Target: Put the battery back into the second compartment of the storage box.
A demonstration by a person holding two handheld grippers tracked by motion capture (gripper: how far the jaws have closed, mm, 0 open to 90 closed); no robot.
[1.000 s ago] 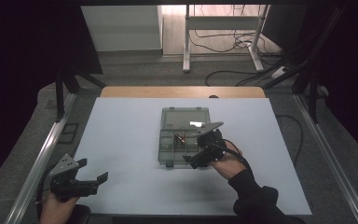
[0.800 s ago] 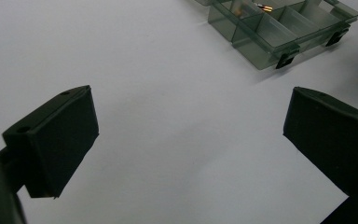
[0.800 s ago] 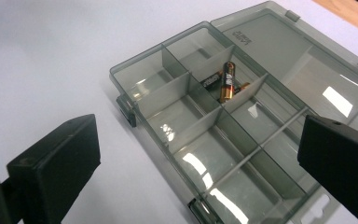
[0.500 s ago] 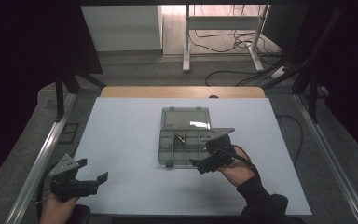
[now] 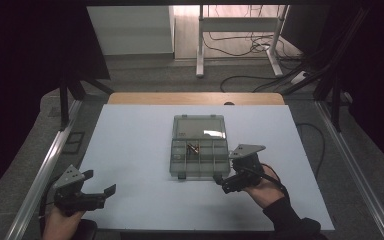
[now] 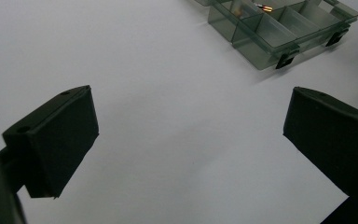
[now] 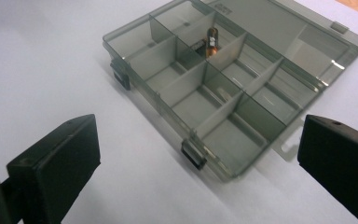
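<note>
A clear grey compartment box (image 5: 199, 146) lies in the middle of the white table, its lid folded flat behind it. A small orange-brown cylinder (image 5: 194, 148) sits in one of its middle compartments, seen closer in the right gripper view as the cylinder (image 7: 212, 36). My right gripper (image 5: 223, 183) stands open just off the box's near right corner, and the box (image 7: 223, 88) lies ahead of the right gripper (image 7: 198, 149) with nothing between the jaws. My left gripper (image 5: 100, 183) is open at the table's near left corner. From the left gripper (image 6: 191, 126), the box (image 6: 279, 32) is far off.
The white table top (image 5: 130, 145) has a wooden strip (image 5: 195, 98) along its far edge. Metal rails (image 5: 45, 170) run down both sides. Cables (image 5: 240, 47) and a desk frame stand on the floor beyond.
My right gripper has drawn back from over the box toward the near right and now sits off its corner. The left gripper has stayed put.
</note>
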